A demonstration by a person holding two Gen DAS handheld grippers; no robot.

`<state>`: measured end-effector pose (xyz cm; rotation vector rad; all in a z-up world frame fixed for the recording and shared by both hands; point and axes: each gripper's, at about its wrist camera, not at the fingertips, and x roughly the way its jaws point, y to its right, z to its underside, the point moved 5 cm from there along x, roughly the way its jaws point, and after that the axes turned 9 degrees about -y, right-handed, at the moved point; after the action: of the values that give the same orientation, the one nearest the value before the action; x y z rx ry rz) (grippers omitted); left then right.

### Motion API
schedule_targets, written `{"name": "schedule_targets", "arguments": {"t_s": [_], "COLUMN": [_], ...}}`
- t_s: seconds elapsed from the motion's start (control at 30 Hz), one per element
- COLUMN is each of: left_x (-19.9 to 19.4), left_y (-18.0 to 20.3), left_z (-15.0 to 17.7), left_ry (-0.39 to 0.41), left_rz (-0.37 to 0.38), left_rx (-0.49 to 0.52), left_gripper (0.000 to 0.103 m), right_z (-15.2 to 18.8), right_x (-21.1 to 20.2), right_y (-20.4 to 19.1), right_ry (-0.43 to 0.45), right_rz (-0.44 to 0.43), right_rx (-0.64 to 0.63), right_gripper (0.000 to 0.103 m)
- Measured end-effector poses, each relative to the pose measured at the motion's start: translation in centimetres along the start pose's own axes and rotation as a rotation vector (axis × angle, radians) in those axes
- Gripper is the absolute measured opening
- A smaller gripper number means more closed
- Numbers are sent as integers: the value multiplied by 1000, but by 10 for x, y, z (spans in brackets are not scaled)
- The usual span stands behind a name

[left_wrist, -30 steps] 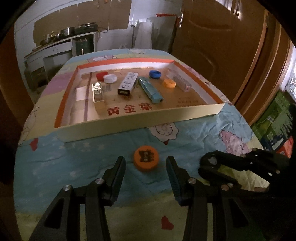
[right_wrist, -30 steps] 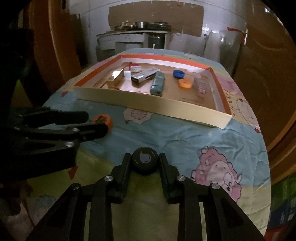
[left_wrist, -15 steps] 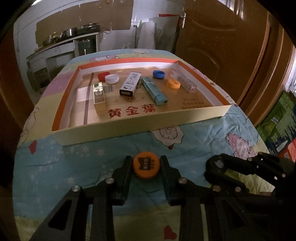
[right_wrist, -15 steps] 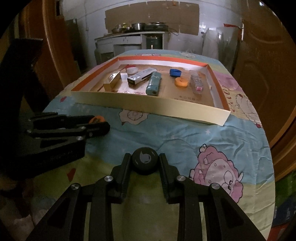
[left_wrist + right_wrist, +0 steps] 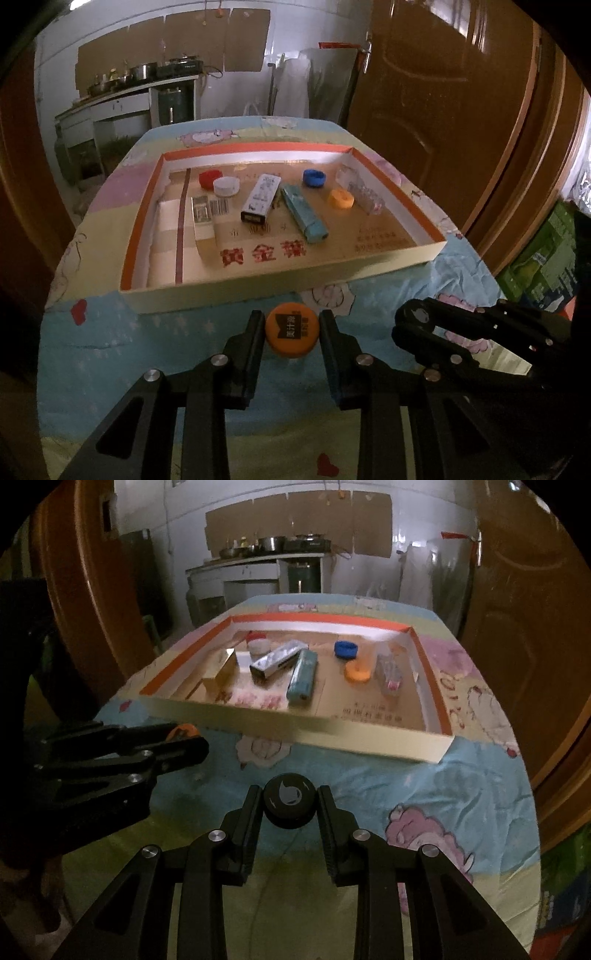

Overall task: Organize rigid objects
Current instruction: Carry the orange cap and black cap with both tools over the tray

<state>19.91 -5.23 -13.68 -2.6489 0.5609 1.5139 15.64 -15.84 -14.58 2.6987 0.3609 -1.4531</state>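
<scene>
My left gripper (image 5: pixel 291 330) is shut on an orange bottle cap (image 5: pixel 292 329) with a black label, just short of the near wall of a shallow cardboard tray (image 5: pixel 280 280). In the right wrist view my right gripper (image 5: pixel 290 805) is shut on a black cap (image 5: pixel 290 800) above the patterned cloth. The left gripper (image 5: pixel 186 738) shows there at the left, with the orange cap (image 5: pixel 183 732) peeking between its fingers. The right gripper (image 5: pixel 410 325) appears at the right of the left wrist view.
The tray holds red (image 5: pixel 209 179), white (image 5: pixel 226 185), blue (image 5: pixel 314 178) and orange (image 5: pixel 341 198) caps, a white box (image 5: pixel 260 199), a teal box (image 5: pixel 304 214), a gold box (image 5: pixel 221 674) and a clear packet (image 5: pixel 364 192). A brown door (image 5: pixel 443 92) stands at the right, a counter (image 5: pixel 129 107) behind.
The left gripper's jaws closed on the orange cap, which lay loose between them a second ago, and lifted it slightly. The right gripper kept its hold on the black cap.
</scene>
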Motion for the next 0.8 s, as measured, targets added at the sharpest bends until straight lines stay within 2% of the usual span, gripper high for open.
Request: {"name": "schedule_targets", "arguments": {"t_s": [0.8], "left_x": [-5], "left_y": [-13], "left_z": [-50], "left_ry": [47], "left_rz": [-33], "left_rx": [-39], "left_gripper": [31], "right_z": [-59], "right_x": [-8], "right_y": [14], "right_ry": [63], "right_rz": [23], "right_rx": [-16], "right_gripper": [30]}}
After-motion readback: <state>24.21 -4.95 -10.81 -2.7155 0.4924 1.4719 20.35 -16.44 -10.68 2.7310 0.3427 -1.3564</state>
